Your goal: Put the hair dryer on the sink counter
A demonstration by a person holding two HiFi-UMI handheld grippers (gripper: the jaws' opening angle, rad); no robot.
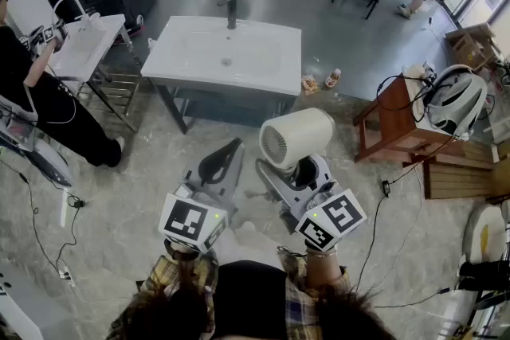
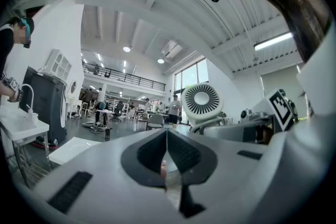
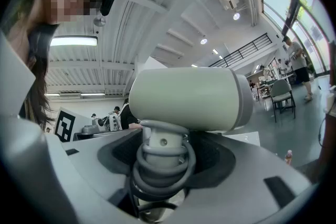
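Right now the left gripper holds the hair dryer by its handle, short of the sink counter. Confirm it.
Wrong gripper: the right gripper holds the hair dryer by its handle, short of the sink counter. The right gripper view shows it.

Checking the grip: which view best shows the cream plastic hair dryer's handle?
Right gripper view: the handle sits between its jaws. Head view shows mostly the barrel from above; left gripper view, only the grille.

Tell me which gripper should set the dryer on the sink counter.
Right. The right gripper holds the dryer by its handle, with the sink counter ahead; the left gripper is shut and empty.
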